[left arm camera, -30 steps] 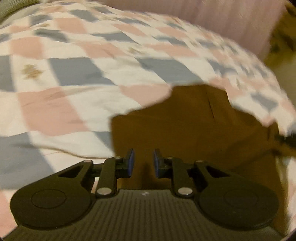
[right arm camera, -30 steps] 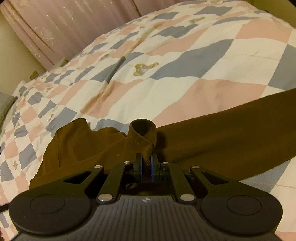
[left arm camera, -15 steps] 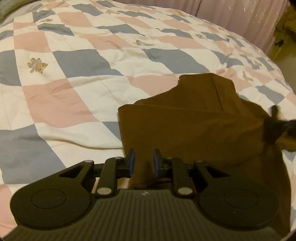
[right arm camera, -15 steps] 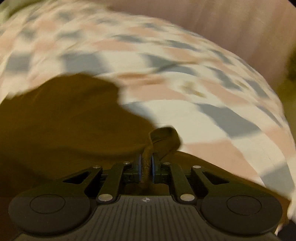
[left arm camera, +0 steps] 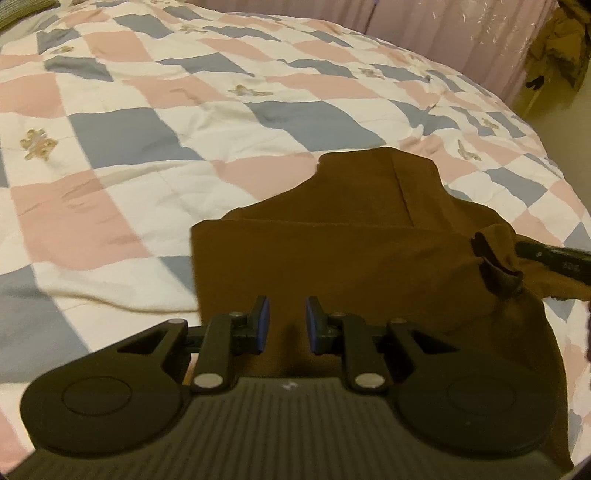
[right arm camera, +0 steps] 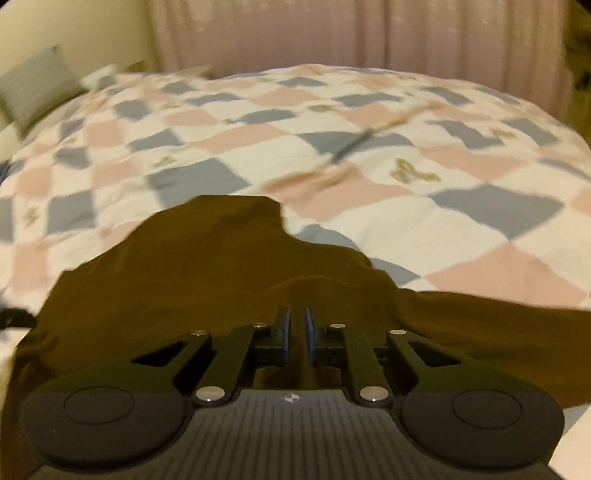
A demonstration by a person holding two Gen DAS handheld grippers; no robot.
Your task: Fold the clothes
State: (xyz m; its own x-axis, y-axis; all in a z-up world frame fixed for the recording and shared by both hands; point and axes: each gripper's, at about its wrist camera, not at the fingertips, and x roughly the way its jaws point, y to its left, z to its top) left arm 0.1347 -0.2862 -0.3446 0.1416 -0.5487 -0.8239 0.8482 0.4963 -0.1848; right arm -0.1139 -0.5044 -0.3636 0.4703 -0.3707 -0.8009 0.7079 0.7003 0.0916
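Note:
A brown garment (left arm camera: pixel 351 251) lies partly folded on a checked quilt (left arm camera: pixel 147 122). My left gripper (left arm camera: pixel 286 323) is open and empty, low over the garment's near left part. In the left wrist view the right gripper (left arm camera: pixel 495 266) shows at the garment's right edge, with brown cloth bunched around its fingers. In the right wrist view the garment (right arm camera: pixel 207 266) spreads in front of my right gripper (right arm camera: pixel 296 332). Its blue pads stand a narrow gap apart with no cloth between them.
The quilt (right arm camera: pixel 332 147) covers the whole bed. A pink curtain (right arm camera: pixel 351 33) hangs behind the bed. A grey striped pillow (right arm camera: pixel 33 85) sits at the far left. The bed's edge and the floor show at the far right of the left wrist view (left arm camera: pixel 554 122).
My right gripper carried a fold of the garment leftward over the rest, then let it go; its pads are now slightly apart. My left gripper stayed open and hardly moved.

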